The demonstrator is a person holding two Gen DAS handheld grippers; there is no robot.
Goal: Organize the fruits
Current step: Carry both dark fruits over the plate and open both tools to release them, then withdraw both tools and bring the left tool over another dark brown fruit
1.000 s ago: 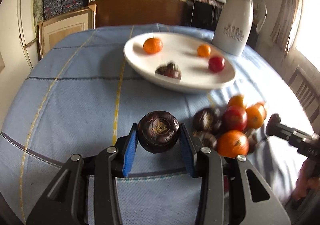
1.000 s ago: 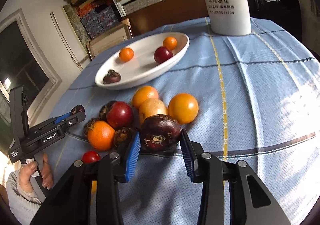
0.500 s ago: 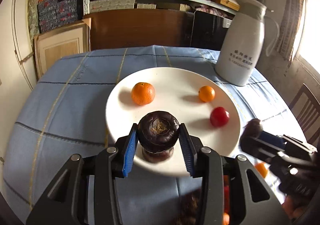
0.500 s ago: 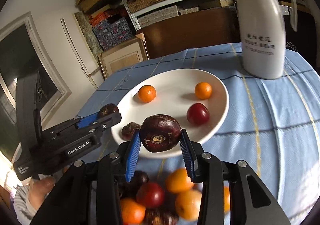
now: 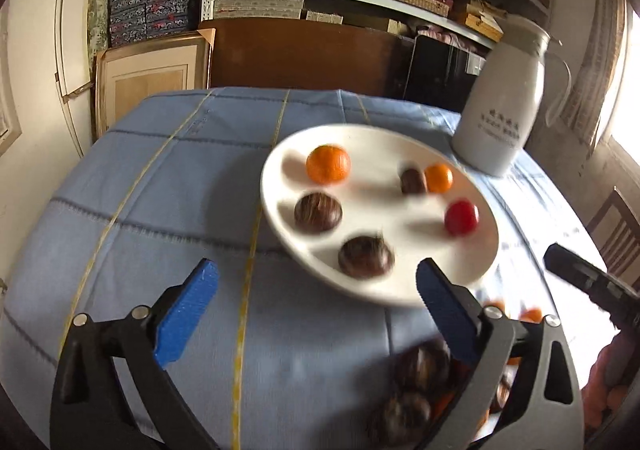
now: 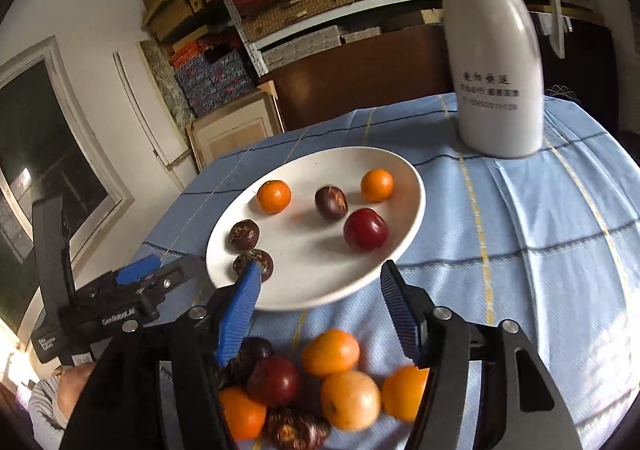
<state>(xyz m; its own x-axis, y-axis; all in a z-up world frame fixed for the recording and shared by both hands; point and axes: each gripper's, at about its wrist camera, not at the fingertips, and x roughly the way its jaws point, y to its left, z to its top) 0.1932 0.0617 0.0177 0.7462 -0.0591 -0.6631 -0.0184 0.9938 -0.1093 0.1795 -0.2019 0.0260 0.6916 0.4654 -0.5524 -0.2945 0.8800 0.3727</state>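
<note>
Left gripper (image 5: 316,286): blue-padded jaws spread wide, empty – a second ago they clamped a dark brown round fruit.
Shallow white oval plate (image 6: 320,290): six fruits now, up from four (three dark brown, two orange, one red); bare room at its near right.
Right gripper (image 6: 320,310): wide apart over the plate's near rim – its dark fruit gone.
Loose fruit pile (image 6: 320,390): on the blue tablecloth (image 6: 520,250), just short of the plate.
White plastic jug (image 6: 496,81): far right, well apart.
</note>
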